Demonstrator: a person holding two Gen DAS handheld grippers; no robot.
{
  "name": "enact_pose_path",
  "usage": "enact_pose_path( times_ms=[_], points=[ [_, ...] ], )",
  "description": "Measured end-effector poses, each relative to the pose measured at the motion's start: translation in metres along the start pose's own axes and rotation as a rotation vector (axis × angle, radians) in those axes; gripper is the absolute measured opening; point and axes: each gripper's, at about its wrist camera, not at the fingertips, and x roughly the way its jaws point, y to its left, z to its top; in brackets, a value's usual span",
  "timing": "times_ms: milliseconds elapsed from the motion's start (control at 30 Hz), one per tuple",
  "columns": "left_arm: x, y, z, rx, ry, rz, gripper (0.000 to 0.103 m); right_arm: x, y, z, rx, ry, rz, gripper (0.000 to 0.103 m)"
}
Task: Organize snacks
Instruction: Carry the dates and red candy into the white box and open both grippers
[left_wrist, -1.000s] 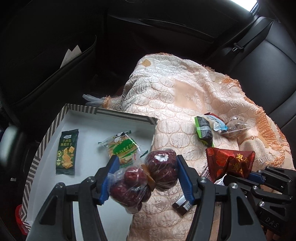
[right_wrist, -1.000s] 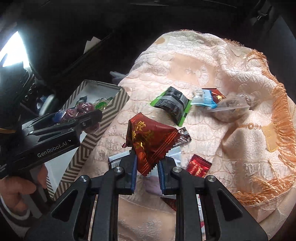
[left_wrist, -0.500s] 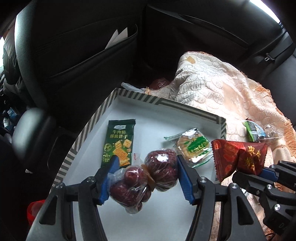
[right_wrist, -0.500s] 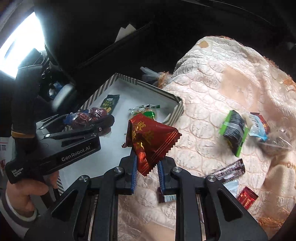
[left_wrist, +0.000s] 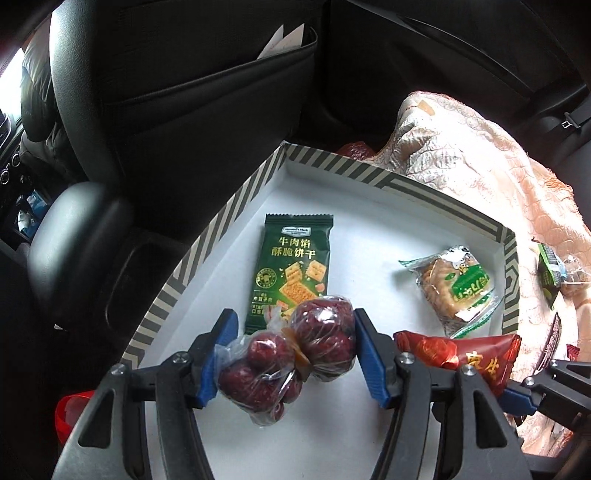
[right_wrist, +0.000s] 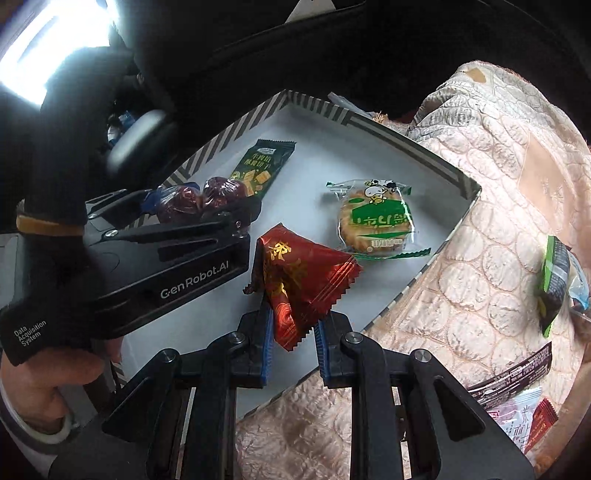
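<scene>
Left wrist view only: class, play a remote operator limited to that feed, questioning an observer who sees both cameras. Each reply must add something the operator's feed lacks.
Operator: My left gripper holds the bag of red dates. How does the right gripper hold the red packet?
Observer: The right gripper pinches the red packet by its lower corner, between both pads.
Operator: Is that packet over the box?
Observer: Yes, above the striped box's white floor, beside the cookie pack.
Operator: Any snacks on the blanket that I miss?
Observer: A white-and-pink packet lies on the blanket, under a dark bar wrapper.
</scene>
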Motion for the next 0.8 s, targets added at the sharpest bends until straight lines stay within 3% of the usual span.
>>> enact_pose_path(
  times_ms=[67,200,267,333,800],
  points=[
    [0.004,0.001,0.0,-0.004,0.013,0.002,0.069,0.001,0.002,-0.002,-0.01,-0.01,-0.021,0.02],
    [0.002,0.004,-0.002,-0.019,0.004,0.018,0.086,0.001,0.002,-0.002,-0.018,-0.018,-0.038,0.023],
    [0.0,0.006,-0.002,-0.029,-0.001,0.02,0.092,-0.003,0.003,-0.002,-0.027,-0.034,-0.044,0.035],
    [-0.001,0.005,-0.001,-0.025,-0.001,0.021,0.094,-0.01,0.002,-0.003,-0.022,-0.063,-0.051,0.046],
    [-0.026,-0.021,0.003,0.041,-0.033,-0.029,0.095,-0.052,-0.017,-0.023,0.058,-0.161,-0.032,0.046]
  ],
)
